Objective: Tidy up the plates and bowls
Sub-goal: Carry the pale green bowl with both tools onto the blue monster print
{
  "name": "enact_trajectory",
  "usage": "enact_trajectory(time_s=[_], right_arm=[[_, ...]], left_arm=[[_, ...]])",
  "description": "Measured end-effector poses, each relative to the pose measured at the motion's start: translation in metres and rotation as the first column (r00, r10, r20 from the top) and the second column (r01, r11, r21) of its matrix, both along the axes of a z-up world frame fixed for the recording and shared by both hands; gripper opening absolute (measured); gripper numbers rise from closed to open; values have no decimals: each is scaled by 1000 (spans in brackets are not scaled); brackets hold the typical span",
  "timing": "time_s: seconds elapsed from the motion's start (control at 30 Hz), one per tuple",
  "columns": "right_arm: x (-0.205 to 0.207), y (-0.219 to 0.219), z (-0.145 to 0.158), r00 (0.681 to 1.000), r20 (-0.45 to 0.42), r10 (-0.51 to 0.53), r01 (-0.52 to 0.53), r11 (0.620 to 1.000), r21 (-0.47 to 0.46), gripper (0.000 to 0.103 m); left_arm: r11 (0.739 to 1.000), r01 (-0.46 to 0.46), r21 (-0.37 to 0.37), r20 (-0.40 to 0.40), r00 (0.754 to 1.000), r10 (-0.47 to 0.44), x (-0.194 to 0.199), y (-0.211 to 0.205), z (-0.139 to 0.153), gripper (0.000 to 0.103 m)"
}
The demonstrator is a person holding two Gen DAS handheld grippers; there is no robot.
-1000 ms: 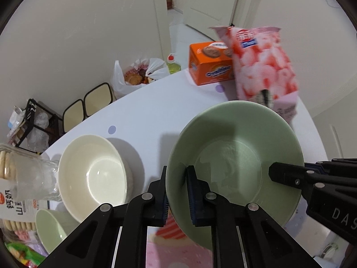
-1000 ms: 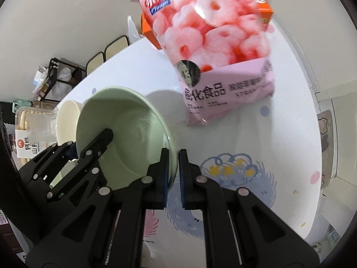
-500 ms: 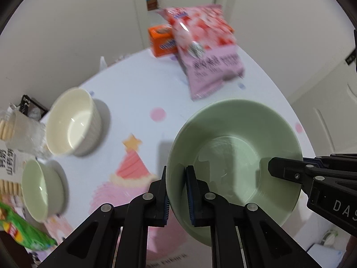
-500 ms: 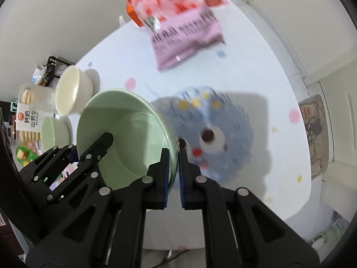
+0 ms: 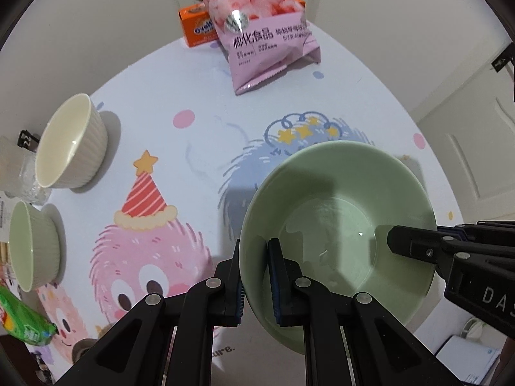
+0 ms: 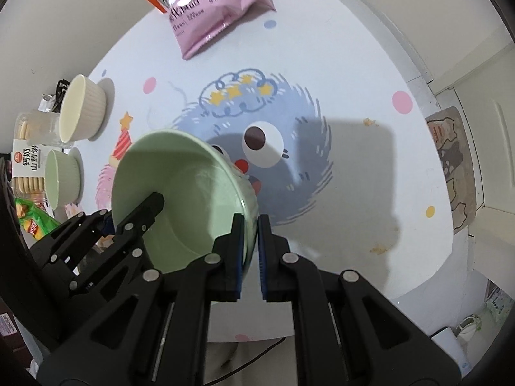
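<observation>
Both the left gripper and right gripper clamp opposite rims of the large pale-green ceramic bowl (fingers nearly closed); lower both together, level, before releasing onto the counter.

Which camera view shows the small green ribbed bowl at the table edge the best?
The right wrist view: the small green ribbed bowl lies whole and fairly sharp. In the left wrist view it sits at the far left, stretched by the lens.
</observation>
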State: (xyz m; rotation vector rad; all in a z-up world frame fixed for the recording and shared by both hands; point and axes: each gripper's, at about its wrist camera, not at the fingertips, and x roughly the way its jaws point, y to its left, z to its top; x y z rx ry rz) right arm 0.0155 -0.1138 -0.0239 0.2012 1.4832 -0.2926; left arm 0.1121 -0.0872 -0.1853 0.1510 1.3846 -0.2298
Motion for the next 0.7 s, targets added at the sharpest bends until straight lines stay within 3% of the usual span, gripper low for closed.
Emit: enact_trajectory(time_s=[0.3, 0.63, 0.7], right_arm=[[18, -8, -21, 999, -45, 24, -24, 1000, -6, 10], [24, -17, -24, 999, -48, 9, -9, 1000, 1, 10], [23, -20, -24, 999, -38, -16, 17, 999, 32, 15]], left_arm=[[1000, -26, 1, -16, 1000, 26, 17, 6, -25, 12], [999, -18, 26, 2, 1000, 18, 23, 2, -25, 14], [999, -31, 29, 2, 1000, 31, 26, 3, -26, 18]])
